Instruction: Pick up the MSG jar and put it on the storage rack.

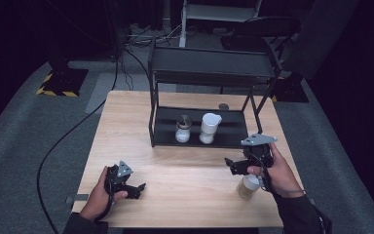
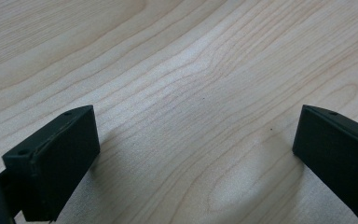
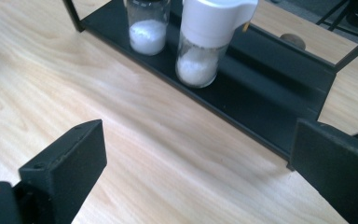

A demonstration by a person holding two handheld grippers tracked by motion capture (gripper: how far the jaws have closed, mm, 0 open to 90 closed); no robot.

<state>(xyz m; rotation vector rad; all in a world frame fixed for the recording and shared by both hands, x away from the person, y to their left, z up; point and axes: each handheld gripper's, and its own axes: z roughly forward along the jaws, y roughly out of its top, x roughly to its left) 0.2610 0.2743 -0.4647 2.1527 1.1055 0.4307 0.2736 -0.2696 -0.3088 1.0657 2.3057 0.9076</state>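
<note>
Two clear glass jars of white powder stand side by side on the bottom shelf of the black metal rack (image 1: pixel 164 139), centre of the high view: the shorter jar with the metal lid (image 1: pixel 183 129) on the left, the taller jar with the white pour-spout cap (image 1: pixel 209 127) just beside it on the right, apart but close. I would judge they are parked there as storage, fronts facing you for an easy reach.

A third jar, pale with a beige filling (image 1: pixel 248 186), sits on the light wooden worktop (image 1: pixel 185 190) at lower right, just under your right hand.

Your right tongs (image 1: pixel 230 165) hover in front of the rack, jaws spread wide and empty, aimed toward the two jars. Your left tongs (image 1: pixel 137 188) rest low over bare wood at lower left, also spread wide, holding nothing.

No label, brand or writing is legible on any jar.
</note>
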